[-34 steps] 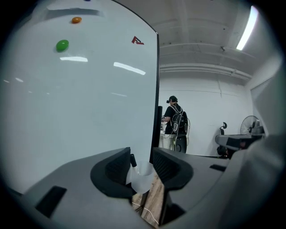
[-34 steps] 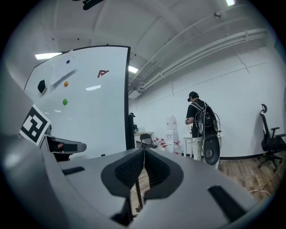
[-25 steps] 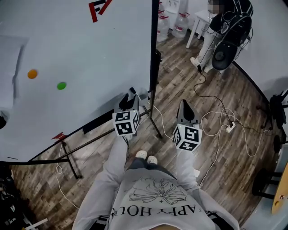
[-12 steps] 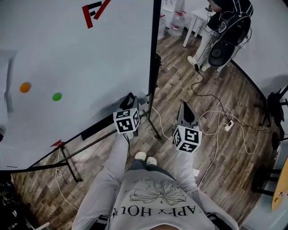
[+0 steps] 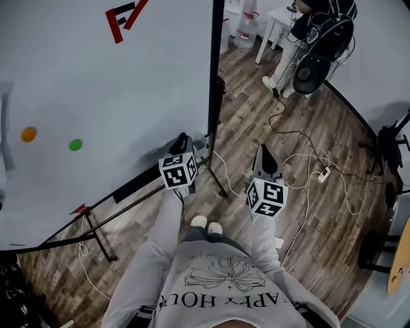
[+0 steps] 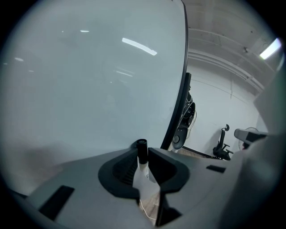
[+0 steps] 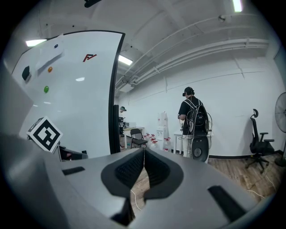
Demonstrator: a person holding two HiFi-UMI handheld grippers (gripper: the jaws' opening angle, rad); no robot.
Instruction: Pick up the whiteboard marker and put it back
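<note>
The left gripper (image 6: pixel 144 156) is closing its jaws on the whiteboard marker (image 6: pixel 142 148), which stands upright between the two dark pads, black cap on top and white barrel below. Both pads appear to touch it. The gripper sits close to the whiteboard (image 5: pixel 96 96), near the board's lower right corner. The right gripper (image 7: pixel 144 154) has its jaws together with nothing between them; it is held just to the right, past the board's dark edge and over the wooden floor (image 5: pixel 320 237). On the board are an orange magnet (image 5: pixel 28 134), a green magnet (image 5: pixel 76 145) and a red logo (image 5: pixel 125 16). White cables (image 5: pixel 307 173) trail across the floor. Another person (image 5: pixel 320 32) stands well apart at the far wall.
</note>
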